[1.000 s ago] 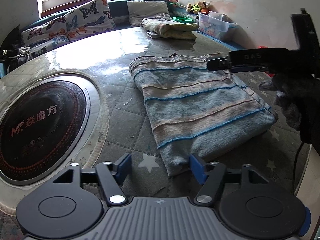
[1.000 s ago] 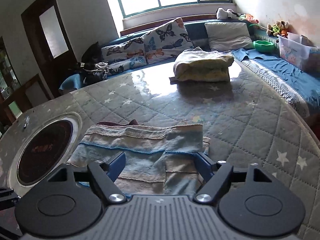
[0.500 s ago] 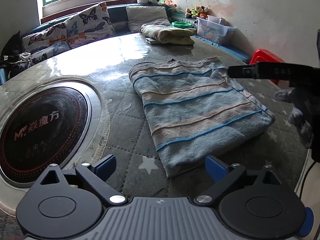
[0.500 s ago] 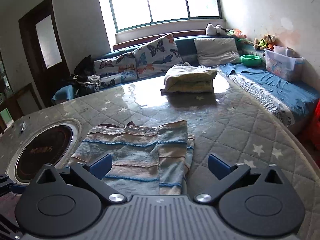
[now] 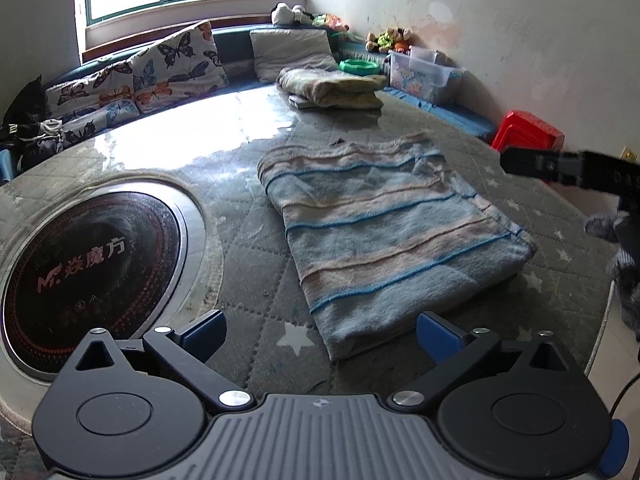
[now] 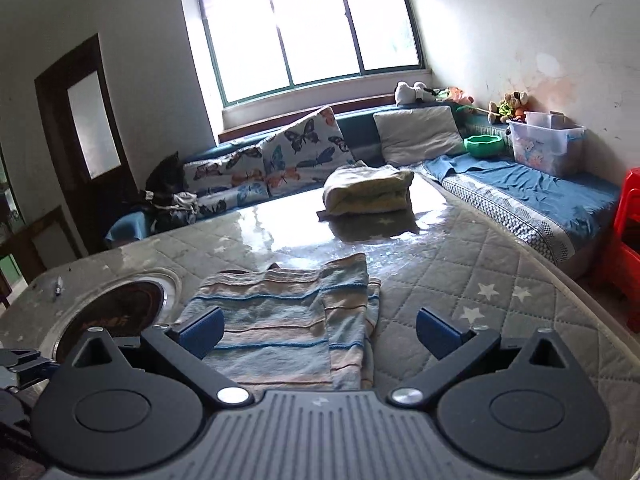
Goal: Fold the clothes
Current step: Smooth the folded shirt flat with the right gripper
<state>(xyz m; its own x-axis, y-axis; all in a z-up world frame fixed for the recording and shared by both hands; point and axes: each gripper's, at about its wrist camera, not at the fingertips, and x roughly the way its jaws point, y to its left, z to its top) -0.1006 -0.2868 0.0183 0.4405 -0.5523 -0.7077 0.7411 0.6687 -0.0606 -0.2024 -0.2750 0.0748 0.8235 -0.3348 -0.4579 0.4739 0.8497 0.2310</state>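
While both my tongs hang over the round quilted grey table with white stars [image 5: 248,248], the folded blue-and-beige striped knitted garment [image 5: 384,236] lies flat on it, nearer the table's right edge in the left wrist view, beside the round black glass hob with red lettering [image 5: 88,268] sunk into the tabletop. My left gripper [image 5: 320,330] is opening: its blue pads stand wide apart, one on each side of the garment's near corner, neither touching the cloth. My right gripper [image 6: 320,330] is spread just as wide above the garment [image 6: 288,320], with nothing clamped; its pads are clear of the cloth too. From the left wrist view I see my right tool as a black bar [image 5: 568,168] off the garment's right side, with my grey-gloved hand [image 5: 620,236] below it. At the far side of the table sits a folded yellowish-green blanket [image 6: 368,192]. Behind it runs a blue bench with butterfly-print cushions [image 6: 296,152], a green bowl [image 6: 484,146] and a clear plastic box [image 6: 548,144]. A red plastic stool [image 6: 624,232] stands on the right.
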